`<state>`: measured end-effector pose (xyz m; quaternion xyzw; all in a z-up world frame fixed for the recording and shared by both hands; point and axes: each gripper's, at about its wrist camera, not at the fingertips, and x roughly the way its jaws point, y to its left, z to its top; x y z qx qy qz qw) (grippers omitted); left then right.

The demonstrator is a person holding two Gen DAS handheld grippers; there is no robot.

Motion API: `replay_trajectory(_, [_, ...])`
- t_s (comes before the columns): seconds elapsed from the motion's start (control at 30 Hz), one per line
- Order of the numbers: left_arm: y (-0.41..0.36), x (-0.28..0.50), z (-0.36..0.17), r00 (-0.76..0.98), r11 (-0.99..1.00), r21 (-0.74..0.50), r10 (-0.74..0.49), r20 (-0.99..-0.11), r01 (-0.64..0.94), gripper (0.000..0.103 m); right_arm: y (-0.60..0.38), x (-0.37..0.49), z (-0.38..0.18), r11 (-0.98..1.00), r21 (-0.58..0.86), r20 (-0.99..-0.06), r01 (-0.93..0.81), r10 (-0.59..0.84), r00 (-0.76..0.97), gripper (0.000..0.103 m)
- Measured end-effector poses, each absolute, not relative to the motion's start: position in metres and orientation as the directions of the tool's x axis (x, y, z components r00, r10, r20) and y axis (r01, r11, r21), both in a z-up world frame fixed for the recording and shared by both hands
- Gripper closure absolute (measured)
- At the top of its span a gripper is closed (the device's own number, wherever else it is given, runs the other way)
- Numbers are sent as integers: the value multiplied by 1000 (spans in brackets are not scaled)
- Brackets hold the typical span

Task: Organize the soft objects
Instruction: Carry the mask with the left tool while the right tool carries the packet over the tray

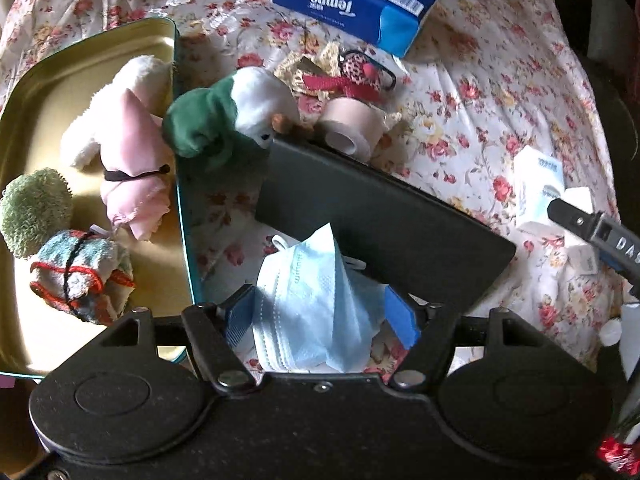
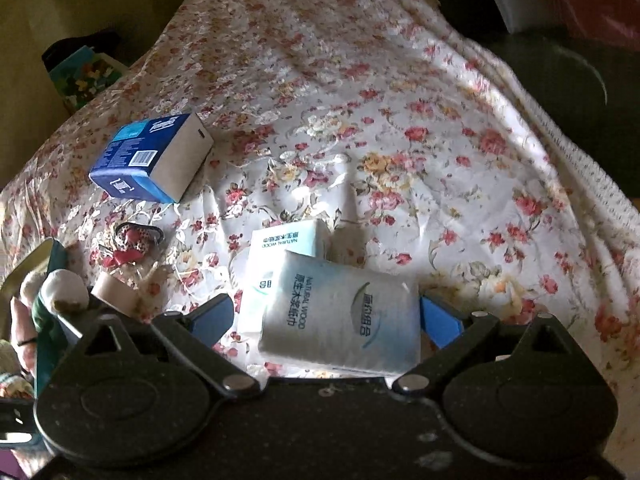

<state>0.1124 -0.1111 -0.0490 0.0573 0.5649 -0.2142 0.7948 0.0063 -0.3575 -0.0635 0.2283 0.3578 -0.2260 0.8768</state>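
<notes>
Floral cloth [image 2: 400, 128] covers the whole work surface, white with red and yellow roses; whether a desk or a bed lies under it cannot be told.

Open metal tin [image 1: 48, 92], gold inside with a teal rim, sits at the left of the left wrist view. Inside it: a white and pink plush bundle [image 1: 128, 128] tied with a black band, a green fuzzy ball [image 1: 34, 212], and a rolled towel [image 1: 80, 276] bound with red and black cord.

Black flat lid or panel [image 1: 380, 216] lies just right of the tin; a green and white plush toy [image 1: 228, 116] rests against the tin's right wall and the panel's far corner.

Blue Tempo tissue box [image 1: 348, 0] lies at the far edge of the cloth, well apart from the tin.

White tissue pack [image 2: 344, 316] printed "NATURAL WOOD" sits between the pads of the right claw [image 2: 326, 320], overlapping a second, similar pack [image 2: 288, 244]. Pads appear to touch its edges; firm grip cannot be confirmed.

Left claw [image 1: 322, 312] is closed on a light blue face mask [image 1: 316, 300], which bunches between the blue pads above the cloth, beside the tin.

Small items near the panel's far edge: a beige tape roll [image 1: 352, 128] and a red bow hair clip [image 1: 360, 76].
</notes>
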Motion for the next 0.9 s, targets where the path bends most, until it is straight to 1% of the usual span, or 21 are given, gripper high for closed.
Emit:
replay_trajectory(0.03, [-112,113,-51,260,900,-155,-277,-925,407,38,-360,7,-65,787,251,-739,563,-220,637,4])
replay_trajectory(0.1, [-112,114,-54,240,899,-167,-281,-929,406,43,-363,7,-68,777,273,-748,568,-200,633,5])
replay_trajectory(0.13, [-112,114,-55,233,898,-174,-285,-930,404,49,-363,6,-68,775,274,-748,570,-201,633,9])
replay_trajectory(0.17, [-112,114,-54,226,896,-182,-291,-930,405,51,-362,6,-66,779,265,-748,569,-207,631,14])
replay_trajectory(0.2, [-111,114,-53,221,894,-195,-303,-927,404,53,-361,6,-65,783,256,-749,567,-210,628,27])
replay_trajectory(0.23, [-110,114,-51,221,893,-206,-313,-924,401,55,-361,6,-64,790,255,-753,557,-199,627,30])
replay_trajectory(0.33, [-109,112,-42,226,888,-234,-341,-913,396,58,-362,3,-59,783,284,-750,553,-179,637,30])
replay_trajectory(0.63, [-88,115,-5,313,885,-297,-414,-855,358,58,-363,-11,-27,781,301,-703,548,-206,680,30])
replay_trajectory(0.9, [-66,125,18,416,910,-287,-396,-819,300,58,-343,2,0,825,281,-685,490,-184,705,30])
